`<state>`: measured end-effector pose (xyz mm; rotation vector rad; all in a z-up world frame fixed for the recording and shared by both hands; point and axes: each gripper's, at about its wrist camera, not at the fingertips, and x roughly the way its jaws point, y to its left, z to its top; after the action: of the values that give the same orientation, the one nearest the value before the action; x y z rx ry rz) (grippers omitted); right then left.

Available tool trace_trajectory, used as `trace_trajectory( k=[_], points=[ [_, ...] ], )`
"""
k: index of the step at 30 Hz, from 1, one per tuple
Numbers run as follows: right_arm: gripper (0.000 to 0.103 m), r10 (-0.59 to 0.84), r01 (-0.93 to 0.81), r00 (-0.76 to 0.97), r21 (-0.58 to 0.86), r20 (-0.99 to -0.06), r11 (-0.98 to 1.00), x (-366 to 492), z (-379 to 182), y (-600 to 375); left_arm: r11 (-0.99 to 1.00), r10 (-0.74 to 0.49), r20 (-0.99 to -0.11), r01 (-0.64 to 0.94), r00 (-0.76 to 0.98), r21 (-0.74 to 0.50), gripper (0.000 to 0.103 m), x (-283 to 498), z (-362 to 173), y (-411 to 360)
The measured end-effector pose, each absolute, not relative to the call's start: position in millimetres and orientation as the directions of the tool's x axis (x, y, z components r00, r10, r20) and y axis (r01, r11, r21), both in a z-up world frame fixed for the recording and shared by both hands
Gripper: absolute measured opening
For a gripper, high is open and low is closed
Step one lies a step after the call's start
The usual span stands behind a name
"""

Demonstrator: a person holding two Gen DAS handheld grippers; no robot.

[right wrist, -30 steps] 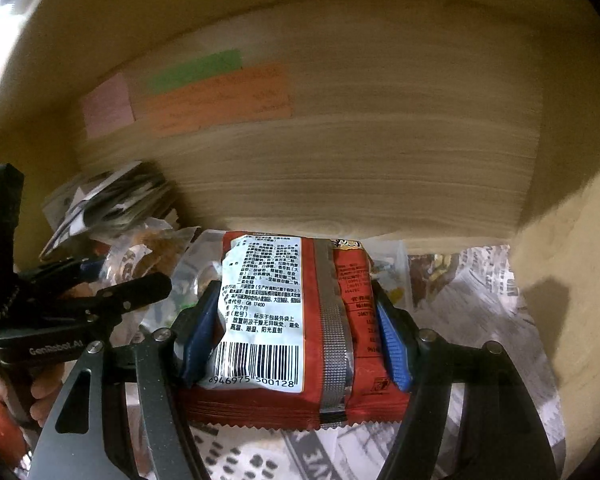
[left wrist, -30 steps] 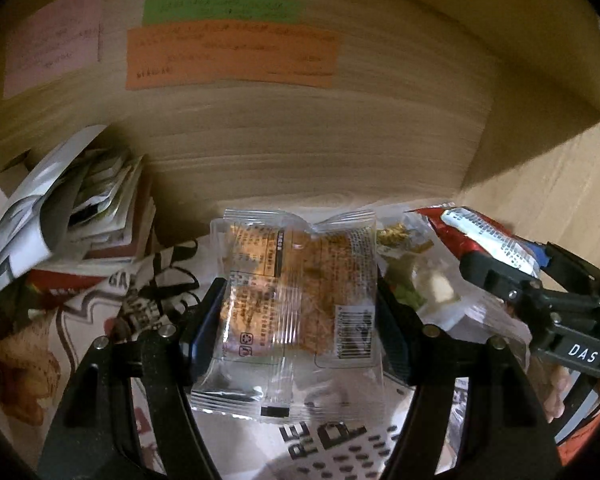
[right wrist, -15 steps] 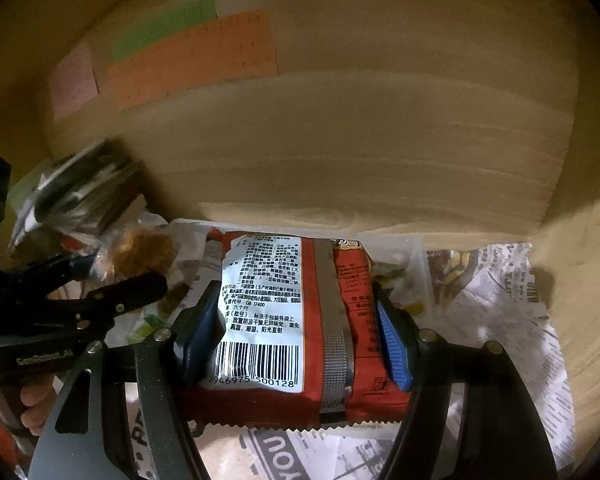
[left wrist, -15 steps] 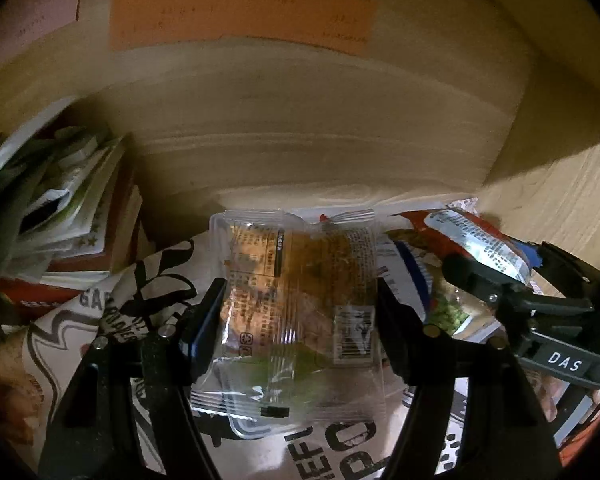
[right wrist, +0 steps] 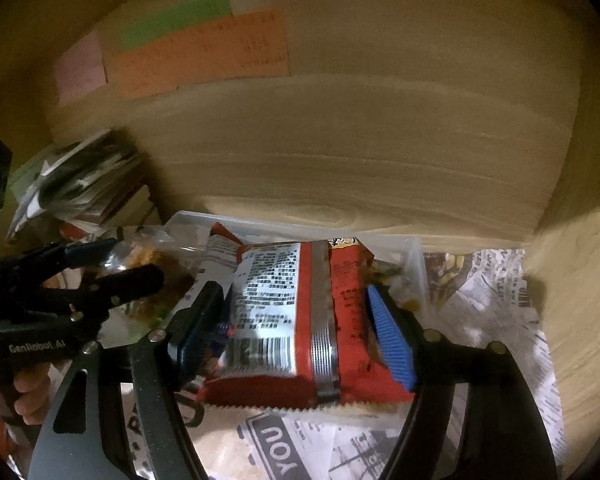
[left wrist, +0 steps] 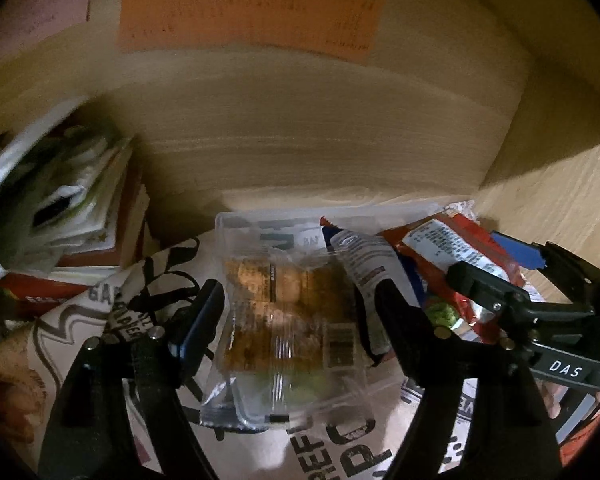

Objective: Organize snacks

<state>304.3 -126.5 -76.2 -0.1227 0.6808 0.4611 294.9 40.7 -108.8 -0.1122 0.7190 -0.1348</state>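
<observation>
My left gripper (left wrist: 300, 312) stands open around a clear packet of brown crackers (left wrist: 288, 316), its fingers apart from the packet's sides. The packet rests over a clear plastic tray (left wrist: 260, 220) against the wooden back wall. My right gripper (right wrist: 296, 324) stands open around a red snack bag (right wrist: 300, 316) with a white label and barcode; the bag lies over the same tray (right wrist: 416, 256). The right gripper also shows in the left wrist view (left wrist: 496, 268) beside the red bag (left wrist: 452, 244). A blue-and-white packet (left wrist: 364, 264) lies between the two snacks.
A stack of papers and packets (left wrist: 60, 208) leans at the left. Printed newspaper (right wrist: 496, 296) lines the shelf floor. Pink, green and orange notes (right wrist: 204, 52) are stuck on the back wall. A wooden side wall (right wrist: 580, 280) closes the right.
Both grippers have moved deeper into the shelf and lowered their snacks onto the tray. Both jaws have widened and let go of the packets.
</observation>
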Motion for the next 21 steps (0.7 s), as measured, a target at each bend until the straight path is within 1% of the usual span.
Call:
trace_trajectory(
  k=[7,11,16,17,18,20,21],
  points=[
    [0.071,0.394,-0.456,0.715,0.042,-0.578,0.889,273,-51,-139,0.986,-0.158,-0.59,0.095,0.792,-0.137,0.078,259,-84,39],
    [0.071,0.41,-0.462,0.748,0.034,-0.521,0.886,244,-29,-148,0.989,-0.143,-0.524,0.102,0.84,-0.108,0.078,226,-61,35],
    [0.071,0.433,-0.473,0.785,0.023,-0.443,0.881,206,-4,-157,0.989,-0.138,-0.441,0.103,0.887,-0.104,0.078,185,-33,34],
    [0.072,0.44,-0.476,0.793,0.021,-0.421,0.879,196,3,-160,0.99,-0.132,-0.421,0.099,0.897,-0.098,0.078,175,-27,34],
    [0.075,0.442,-0.476,0.799,0.02,-0.407,0.879,190,7,-162,0.991,-0.128,-0.403,0.098,0.906,-0.094,0.078,163,-17,33],
    [0.081,0.446,-0.472,0.818,0.019,-0.364,0.881,173,17,-167,0.991,-0.125,-0.363,0.099,0.923,-0.09,0.083,146,-7,33],
    [0.082,0.447,-0.471,0.824,0.018,-0.348,0.882,168,21,-169,0.991,-0.123,-0.348,0.098,0.93,-0.088,0.087,139,-4,33]
  ],
)
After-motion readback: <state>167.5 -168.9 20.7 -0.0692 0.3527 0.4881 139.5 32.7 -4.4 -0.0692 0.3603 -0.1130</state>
